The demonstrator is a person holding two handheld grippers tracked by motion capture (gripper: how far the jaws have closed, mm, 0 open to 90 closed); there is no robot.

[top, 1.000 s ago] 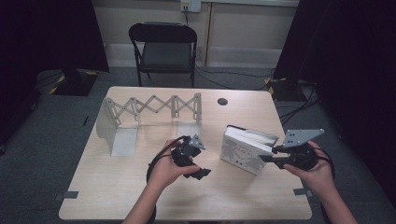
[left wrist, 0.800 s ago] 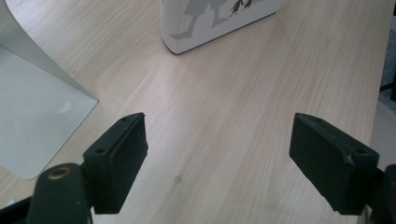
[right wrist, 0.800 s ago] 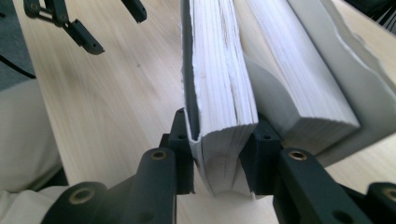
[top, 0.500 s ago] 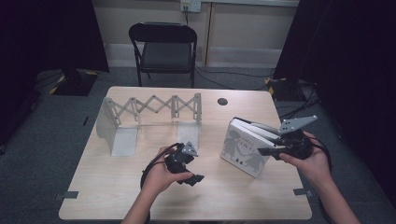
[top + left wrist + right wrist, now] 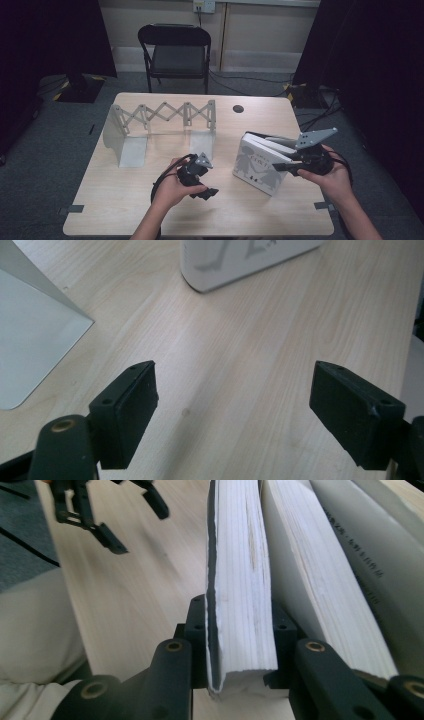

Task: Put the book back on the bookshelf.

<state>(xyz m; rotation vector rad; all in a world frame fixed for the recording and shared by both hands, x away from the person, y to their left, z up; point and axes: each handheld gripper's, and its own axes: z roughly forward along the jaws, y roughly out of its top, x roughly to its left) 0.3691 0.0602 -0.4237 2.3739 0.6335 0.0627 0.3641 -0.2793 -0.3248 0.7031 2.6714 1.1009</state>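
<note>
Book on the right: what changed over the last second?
The right gripper, shut on the front book, has tipped it from lying tilted toward standing on its lower edge. The left gripper, jaws open and empty, drifted slightly toward the person. The other books behind, the folding rack and the table stayed put.

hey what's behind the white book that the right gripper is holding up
More books lean right behind the white book that the right gripper clamps. How many there are, and their covers, stay hidden behind it.
</note>
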